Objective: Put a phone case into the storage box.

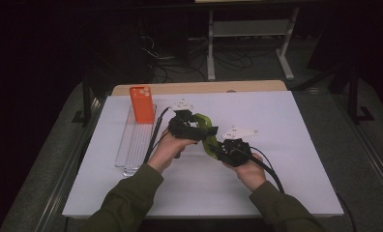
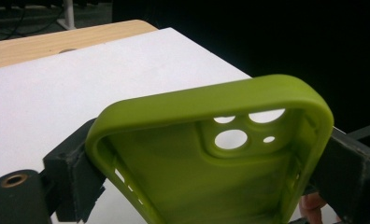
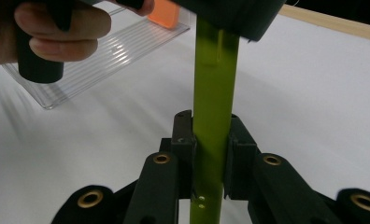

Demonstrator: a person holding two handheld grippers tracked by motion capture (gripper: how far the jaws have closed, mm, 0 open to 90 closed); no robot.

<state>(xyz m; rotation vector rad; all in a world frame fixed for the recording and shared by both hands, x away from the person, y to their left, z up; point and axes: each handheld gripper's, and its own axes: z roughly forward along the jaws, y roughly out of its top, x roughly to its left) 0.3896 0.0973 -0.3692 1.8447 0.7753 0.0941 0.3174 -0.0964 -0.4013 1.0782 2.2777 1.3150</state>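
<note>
Holding the green phone case (image 1: pixel 206 137) above the white mat (image 1: pixel 286 145), you have it lifted and shared between both tools. Your left gripper (image 1: pixel 193 126) clamps across its width at the camera end; your right gripper (image 3: pixel 210 133) pinches its edge. The orange phone (image 1: pixel 141 103) waits in the clear tray (image 1: pixel 131 145), uncased.

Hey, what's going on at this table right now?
A person is holding a green phone case up off the white table between two tongs. The left tongs grip it across its width near the camera cutouts, and the right tongs pinch its edge at the other end. Off to the left, an orange case stands at the far end of a clear tray.
</note>
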